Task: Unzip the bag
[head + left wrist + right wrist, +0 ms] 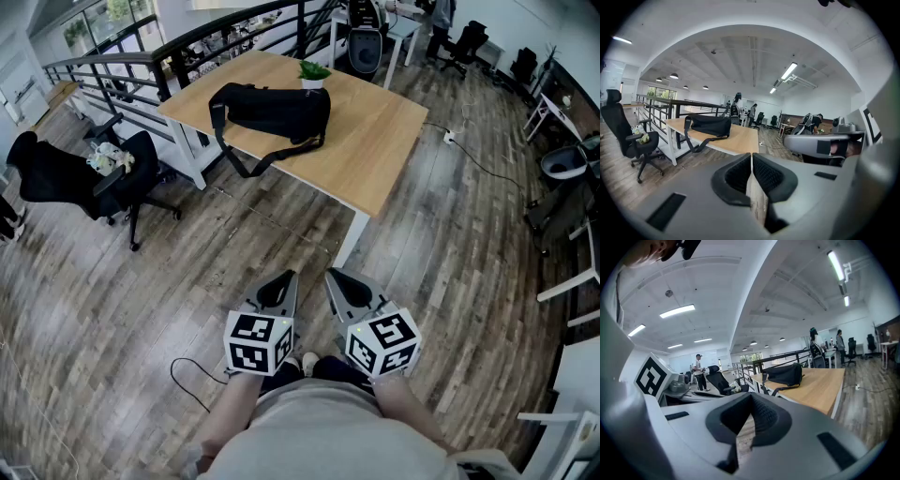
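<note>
Both grippers empty, bag untouched on table.
The left gripper (284,284) and right gripper (337,281) were held side by side over the wood floor, short of the wooden table (375,150); each had its jaws drawn together with nothing between them. The black bag (277,111) lay near the table's far left corner, its strap (246,165) hanging over the left edge, with a potted plant (313,73) just beside it.
</note>
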The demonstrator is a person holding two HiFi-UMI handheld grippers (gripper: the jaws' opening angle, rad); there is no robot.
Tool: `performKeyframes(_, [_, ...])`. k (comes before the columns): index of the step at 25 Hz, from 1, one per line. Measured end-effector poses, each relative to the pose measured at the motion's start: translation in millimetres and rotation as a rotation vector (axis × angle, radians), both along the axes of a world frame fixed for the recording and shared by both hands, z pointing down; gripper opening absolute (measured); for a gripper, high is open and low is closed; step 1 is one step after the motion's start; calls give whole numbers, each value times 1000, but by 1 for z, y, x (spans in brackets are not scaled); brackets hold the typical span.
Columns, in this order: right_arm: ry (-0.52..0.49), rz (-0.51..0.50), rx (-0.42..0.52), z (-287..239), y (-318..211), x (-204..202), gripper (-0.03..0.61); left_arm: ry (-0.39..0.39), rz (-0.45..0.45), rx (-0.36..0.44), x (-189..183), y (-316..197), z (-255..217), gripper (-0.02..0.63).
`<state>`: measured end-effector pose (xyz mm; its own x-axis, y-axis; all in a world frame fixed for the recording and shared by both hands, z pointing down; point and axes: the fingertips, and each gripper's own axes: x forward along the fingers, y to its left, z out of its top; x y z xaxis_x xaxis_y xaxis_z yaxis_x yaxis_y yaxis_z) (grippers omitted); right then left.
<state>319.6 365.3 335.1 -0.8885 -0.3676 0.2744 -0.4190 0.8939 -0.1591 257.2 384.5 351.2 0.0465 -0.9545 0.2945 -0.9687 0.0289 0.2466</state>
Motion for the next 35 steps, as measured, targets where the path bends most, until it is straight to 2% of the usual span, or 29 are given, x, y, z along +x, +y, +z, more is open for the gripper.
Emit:
performKeyframes(12, [-11, 0, -11, 3, 5, 5, 5, 15, 15, -7, 8, 2, 5, 28])
performKeyframes(15, [-57, 12, -21, 1, 0, 10, 6, 25, 33, 24, 13, 0, 1, 28])
performKeyframes(19, [-67, 1, -37, 7, -5, 16, 8, 34, 47, 50, 19, -3, 3, 29])
performKeyframes(28, [-66, -8, -27, 9, -28, 29, 11, 20, -18, 58, 19, -17, 3, 31])
performKeyframes(29, [-69, -16, -29, 9, -30, 29, 50, 20, -29, 59, 18, -17, 3, 31])
performKeyframes(35, [-75, -39, -44, 13, -40, 30, 72, 26, -77, 42, 16, -22, 7, 48])
